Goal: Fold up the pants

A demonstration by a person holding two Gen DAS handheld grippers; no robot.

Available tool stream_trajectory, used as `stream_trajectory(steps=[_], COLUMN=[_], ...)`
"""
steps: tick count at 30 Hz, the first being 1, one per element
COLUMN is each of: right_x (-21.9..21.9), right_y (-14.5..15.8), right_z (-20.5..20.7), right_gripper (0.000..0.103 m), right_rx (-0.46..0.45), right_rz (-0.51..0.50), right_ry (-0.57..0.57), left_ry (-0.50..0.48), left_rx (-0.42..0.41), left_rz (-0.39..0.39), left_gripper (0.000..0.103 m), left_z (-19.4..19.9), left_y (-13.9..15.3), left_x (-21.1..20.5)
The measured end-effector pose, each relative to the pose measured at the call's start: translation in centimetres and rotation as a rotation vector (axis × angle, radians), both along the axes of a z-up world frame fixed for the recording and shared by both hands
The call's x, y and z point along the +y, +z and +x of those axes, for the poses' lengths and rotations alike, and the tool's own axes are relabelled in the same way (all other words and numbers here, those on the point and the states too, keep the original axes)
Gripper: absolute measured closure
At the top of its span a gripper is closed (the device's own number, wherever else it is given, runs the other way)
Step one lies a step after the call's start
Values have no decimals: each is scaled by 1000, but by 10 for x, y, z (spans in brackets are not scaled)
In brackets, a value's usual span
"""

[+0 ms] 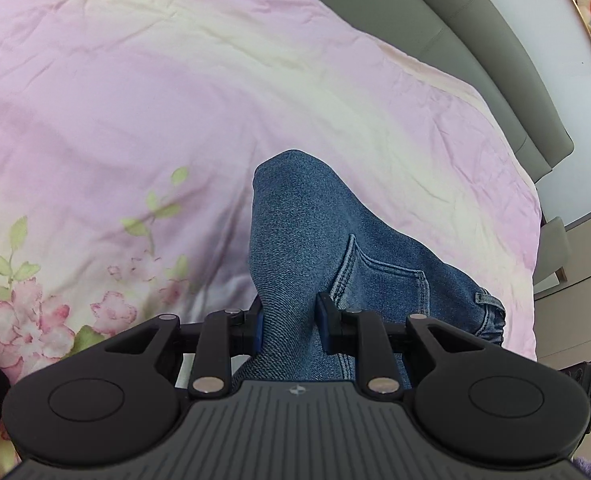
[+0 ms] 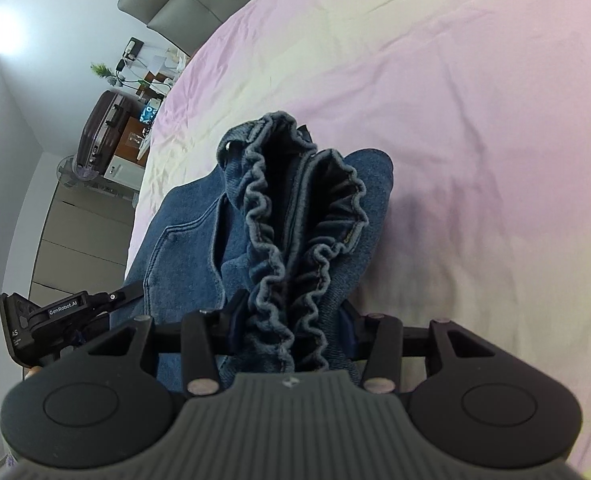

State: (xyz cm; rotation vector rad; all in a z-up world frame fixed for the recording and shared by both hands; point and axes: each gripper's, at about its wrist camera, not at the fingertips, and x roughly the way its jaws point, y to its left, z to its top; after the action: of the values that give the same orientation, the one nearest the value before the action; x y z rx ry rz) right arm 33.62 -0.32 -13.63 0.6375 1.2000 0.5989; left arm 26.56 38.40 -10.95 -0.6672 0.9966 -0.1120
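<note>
A: Left wrist view — what's seen?

B: Left tool (image 1: pixel 288 322) is clamped on a fold of the blue denim pants (image 1: pixel 315 236). Fabric is pinched between both pads, w/ a stitched back pocket (image 1: pixel 379 276) shown just right of the grip. A belt loop is seen further right, near the pants' edge.

A: And where are the pants?

B: Held above the bed, bunched up; the cloth is draped fwd from the tool over the pink floral bedsheet (image 1: pixel 135 100). Whether the far end is touching the sheet can't be told.

A: Right wrist view?

B: Right tool (image 2: pixel 291 328) is clamped on the gathered elastic waistband (image 2: pixel 291 208), ruffled edges doubled up & squeezed between the pads. Dark lining is shown inside the waist opening. A 2nd pocket seam is visible at left on the denim.

A: Other tool seen there?

B: Yes, the left one is visible at the lower-left edge, just beside the denim, labelled "GenRobot.AI".

A: Bkgd?

B: Grey padded headboard (image 2: pixel 167 4) at the bed's head, a dark suitcase (image 2: pixel 99 132) beside the bed, a cluttered side unit past it. White walls.
</note>
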Motion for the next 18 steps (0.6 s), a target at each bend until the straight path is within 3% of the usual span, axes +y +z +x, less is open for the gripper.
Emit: stream_trajectory(steps=[10, 14, 16, 18], right_x=[19, 14, 16, 19], right_y=[-55, -72, -66, -54], right_z=[14, 14, 15, 14], right_gripper=[56, 49, 44, 40], right_rx=[74, 104, 76, 33], right_rz=[-84, -61, -85, -125], right_ry=[34, 6, 26, 55], left_ry=[-36, -26, -27, -29], left_rx=[54, 71, 79, 70], left_rz=[10, 30, 73, 145], left_gripper=[69, 57, 49, 47], left_z=[-6, -5, -4, -7], left_y=[-65, -64, -54, -41], left_x=[17, 15, 11, 6])
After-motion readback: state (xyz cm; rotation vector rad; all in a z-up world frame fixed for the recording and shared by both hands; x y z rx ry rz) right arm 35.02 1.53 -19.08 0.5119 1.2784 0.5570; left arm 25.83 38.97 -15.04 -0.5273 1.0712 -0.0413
